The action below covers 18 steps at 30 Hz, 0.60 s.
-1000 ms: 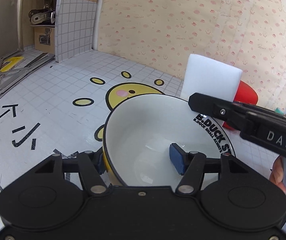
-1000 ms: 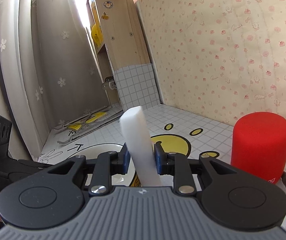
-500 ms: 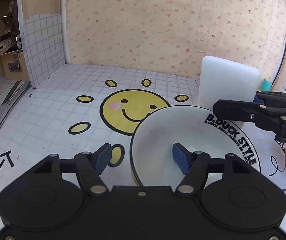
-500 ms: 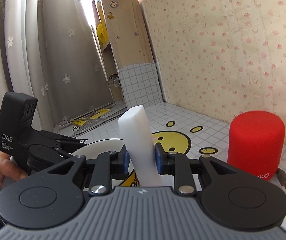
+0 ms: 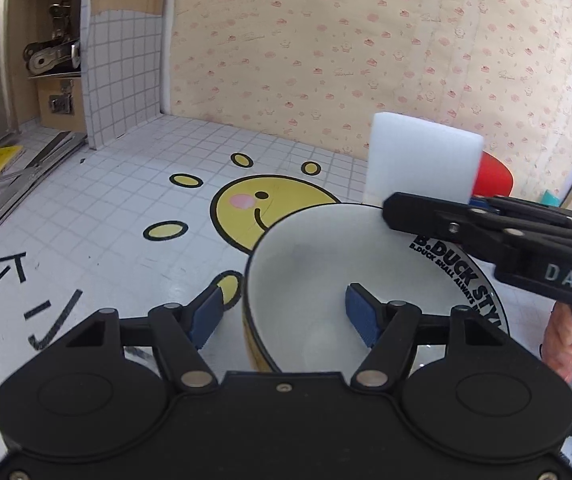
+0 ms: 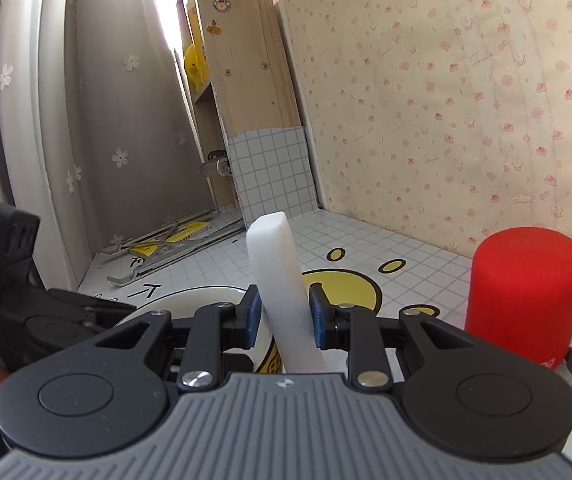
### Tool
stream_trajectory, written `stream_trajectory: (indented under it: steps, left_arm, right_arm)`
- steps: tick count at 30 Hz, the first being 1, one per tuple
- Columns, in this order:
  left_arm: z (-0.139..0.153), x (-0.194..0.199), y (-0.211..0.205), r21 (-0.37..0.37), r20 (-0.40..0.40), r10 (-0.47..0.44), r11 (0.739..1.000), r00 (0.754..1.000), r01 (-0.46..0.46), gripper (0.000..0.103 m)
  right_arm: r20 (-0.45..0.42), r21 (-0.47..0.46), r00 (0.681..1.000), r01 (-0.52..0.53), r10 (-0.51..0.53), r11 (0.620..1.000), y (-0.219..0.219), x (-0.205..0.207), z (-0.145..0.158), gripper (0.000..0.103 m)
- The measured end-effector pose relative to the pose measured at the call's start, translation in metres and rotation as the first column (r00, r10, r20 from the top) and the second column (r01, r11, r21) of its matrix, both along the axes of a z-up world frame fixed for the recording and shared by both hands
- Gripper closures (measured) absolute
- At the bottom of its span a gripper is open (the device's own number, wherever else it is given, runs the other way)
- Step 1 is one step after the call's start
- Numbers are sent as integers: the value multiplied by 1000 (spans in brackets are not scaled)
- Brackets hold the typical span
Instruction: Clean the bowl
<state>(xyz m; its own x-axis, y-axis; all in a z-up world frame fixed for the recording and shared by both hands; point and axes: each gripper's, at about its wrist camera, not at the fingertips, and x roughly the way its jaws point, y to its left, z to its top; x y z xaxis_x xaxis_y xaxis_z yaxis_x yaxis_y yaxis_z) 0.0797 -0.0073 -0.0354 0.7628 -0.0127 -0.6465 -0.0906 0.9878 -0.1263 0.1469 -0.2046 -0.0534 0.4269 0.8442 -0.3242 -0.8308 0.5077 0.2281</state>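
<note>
A white bowl (image 5: 325, 264) with a black rim and yellow outside sits on the tiled mat. My left gripper (image 5: 286, 314) is open and straddles the bowl's near left wall, one blue pad inside and one outside, neither touching it. My right gripper (image 6: 284, 316) is shut on a white sponge block (image 6: 276, 268), held upright. In the left wrist view the sponge (image 5: 421, 160) stands above the bowl's far right rim. The bowl's rim (image 6: 190, 294) shows low in the right wrist view, just behind the fingers.
A red cylinder (image 6: 525, 296) with a cable stands to the right near the wall. A wooden shelf unit (image 5: 54, 52) and flat metal parts (image 5: 2, 176) lie at the left. A yellow smiley print (image 5: 270, 208) is on the mat beyond the bowl.
My left gripper opened off the bowl wall, which it pinched a second ago. The left view swung right, then back left. The right gripper keeps the sponge over the bowl.
</note>
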Motion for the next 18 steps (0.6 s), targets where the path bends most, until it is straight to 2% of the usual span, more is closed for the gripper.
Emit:
stream_trajectory:
  steps: [10, 16, 18]
  left_arm:
    - [0, -2, -8, -22, -19, 67, 997, 998, -67, 34]
    - [-1, 2, -14, -38, -24, 131, 991, 991, -132, 33]
    - [-1, 3, -15, -57, -23, 159, 985, 987, -160, 30]
  right_arm:
    - [9, -46, 999, -47, 47, 998, -25, -12, 8, 75]
    - [23, -69, 999, -20, 21, 997, -11, -5, 4, 74]
    - [14, -47, 1000, -8, 9, 999, -8, 1, 2, 75]
